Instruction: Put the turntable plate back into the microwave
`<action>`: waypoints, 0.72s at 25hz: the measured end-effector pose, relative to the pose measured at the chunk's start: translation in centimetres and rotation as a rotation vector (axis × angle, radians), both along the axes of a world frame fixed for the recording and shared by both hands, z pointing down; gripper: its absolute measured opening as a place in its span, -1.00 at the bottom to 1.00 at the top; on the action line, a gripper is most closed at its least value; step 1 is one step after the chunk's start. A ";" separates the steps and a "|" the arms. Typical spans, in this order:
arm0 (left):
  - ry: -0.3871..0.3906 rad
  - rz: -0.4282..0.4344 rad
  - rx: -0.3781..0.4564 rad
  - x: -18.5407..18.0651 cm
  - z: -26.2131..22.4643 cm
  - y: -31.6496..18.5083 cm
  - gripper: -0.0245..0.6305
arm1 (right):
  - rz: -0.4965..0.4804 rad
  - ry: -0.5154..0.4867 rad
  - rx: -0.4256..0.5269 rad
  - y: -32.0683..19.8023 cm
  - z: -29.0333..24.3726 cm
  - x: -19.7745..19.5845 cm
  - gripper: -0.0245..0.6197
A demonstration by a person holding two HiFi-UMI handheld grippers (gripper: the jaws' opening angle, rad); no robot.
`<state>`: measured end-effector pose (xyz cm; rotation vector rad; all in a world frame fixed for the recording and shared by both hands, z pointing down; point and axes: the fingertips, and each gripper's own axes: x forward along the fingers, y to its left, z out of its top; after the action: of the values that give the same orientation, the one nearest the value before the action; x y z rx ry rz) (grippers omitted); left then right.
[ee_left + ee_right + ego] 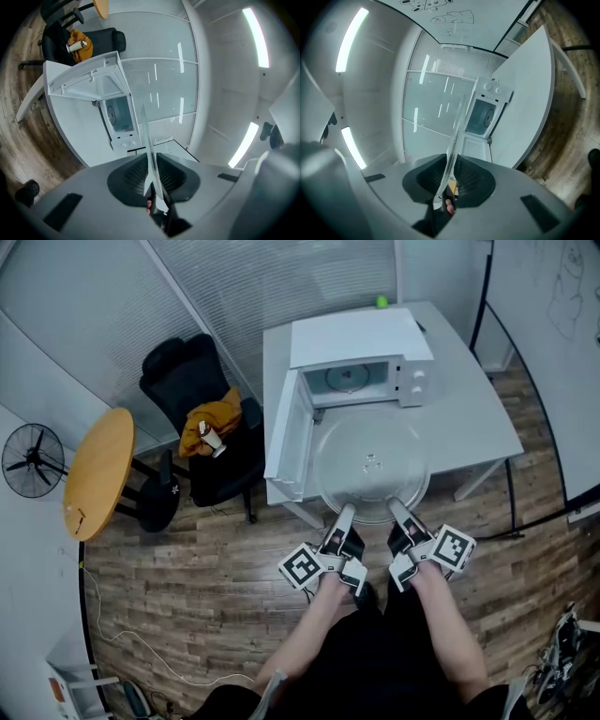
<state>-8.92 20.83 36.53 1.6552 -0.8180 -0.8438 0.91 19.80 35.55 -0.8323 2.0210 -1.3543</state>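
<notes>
In the head view I hold one turntable plate (370,465), a clear glass disc with a small raised hub at its middle. It lies level in front of the one white boxy microwave (356,338). My left gripper (345,513) and right gripper (396,508) pinch its near rim side by side, a little apart. The plate lies over the front of the white counter (469,399), and its near rim juts past the counter's edge towards me. I cannot tell whether it rests on the surface. The microwave door (286,442) swings out to the left, just beside the plate's left rim. The cavity is open and a round shape shows on its floor. Two knobs (417,381) sit on the panel. The counter to the right is bare. One black chair (202,427) with an orange cloth (220,413) stands left on the wood-plank floor (187,587).

In the left gripper view my left gripper (152,176) has its ribbed black jaws closed on the plate (149,150), seen edge-on as a thin glass line. It points at the microwave (117,112), well apart from it.

In the right gripper view my right gripper (449,176) has its jaws closed narrowly on the same glass rim (454,136). The open cavity (485,115) lies ahead.
</notes>
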 end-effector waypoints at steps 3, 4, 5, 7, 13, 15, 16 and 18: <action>0.000 -0.008 0.014 0.2 0.4 -0.9 -0.78 | -0.002 -0.003 -0.005 -0.9 0.3 0.4 -0.74; 0.001 -0.011 0.015 0.4 0.6 -1.2 -0.78 | -0.004 -0.003 -0.010 -1.2 0.6 0.5 -0.74; 0.000 -0.014 0.014 0.5 0.8 -1.6 -0.78 | -0.007 -0.002 -0.015 -1.7 0.8 0.6 -0.74; -0.001 -0.025 0.007 0.6 1.0 -2.6 -0.78 | -0.014 0.001 -0.025 -2.8 1.1 0.7 -0.74; -0.007 -0.070 -0.007 1.1 1.7 -6.6 -0.78 | -0.056 0.019 -0.043 -7.3 1.5 1.0 -0.73; -0.014 -0.081 -0.015 1.6 2.1 -8.1 -0.78 | -0.075 0.020 -0.047 -8.9 1.8 1.2 -0.72; -0.015 -0.087 -0.022 1.9 2.4 -8.7 -0.77 | -0.085 0.025 -0.054 -9.7 2.1 1.3 -0.72; -0.016 -0.103 -0.036 2.2 2.9 -10.0 -0.77 | -0.102 0.041 -0.072 -11.1 2.9 1.7 -0.72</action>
<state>-6.69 10.82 39.41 1.6009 -0.9314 -0.8824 2.59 8.70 38.46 -0.8041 2.0810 -1.4856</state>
